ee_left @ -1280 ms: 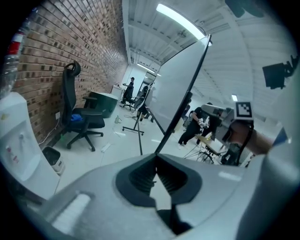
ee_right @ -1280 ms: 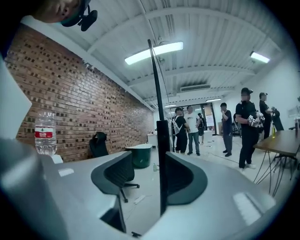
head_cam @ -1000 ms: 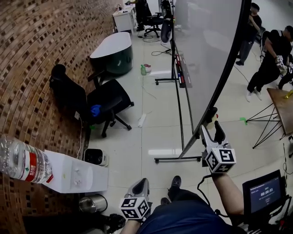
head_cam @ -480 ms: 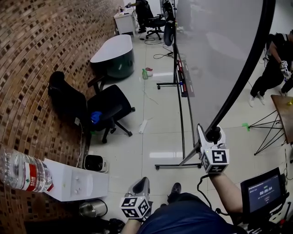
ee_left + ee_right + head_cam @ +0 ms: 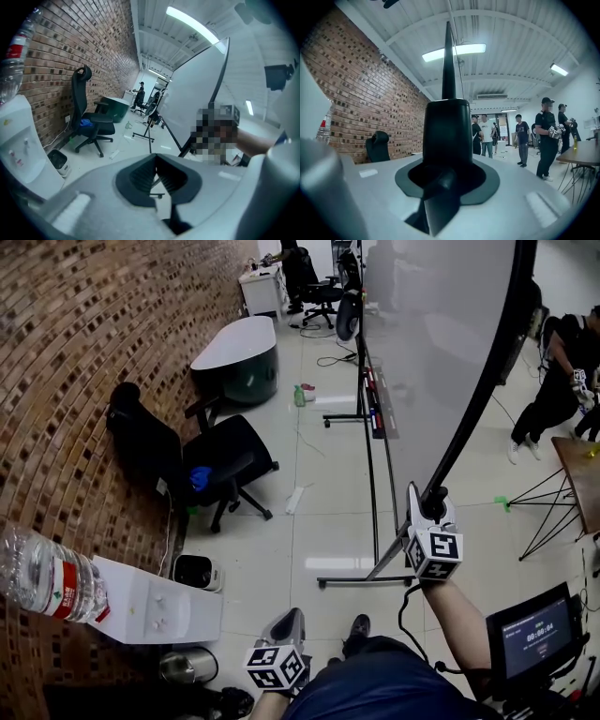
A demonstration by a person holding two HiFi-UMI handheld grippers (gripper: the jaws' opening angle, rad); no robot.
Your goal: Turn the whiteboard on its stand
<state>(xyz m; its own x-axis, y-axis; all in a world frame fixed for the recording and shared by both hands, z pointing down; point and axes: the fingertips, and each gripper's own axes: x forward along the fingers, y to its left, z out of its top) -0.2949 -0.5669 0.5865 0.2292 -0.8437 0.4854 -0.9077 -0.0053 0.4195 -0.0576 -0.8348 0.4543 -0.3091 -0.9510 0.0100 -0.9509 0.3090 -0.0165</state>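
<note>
Right gripper clamped on the whiteboard's black rim

The whiteboard (image 5: 422, 352) is a broad, flat panel with a smooth, matte pale face and a thin black frame. It hangs tilted on a black tube stand (image 5: 370, 512) over glossy floor tiles, its face towards the brick wall (image 5: 84, 362) and its long axis running away down the room. The right gripper (image 5: 427, 495) has just been closing its jaws, and they now pinch the near frame edge. The left gripper (image 5: 287, 617) hangs low, its jaws together on nothing.

No legible text — screen (image 5: 537, 637) digits, bottle label (image 5: 64, 589) too small
</note>
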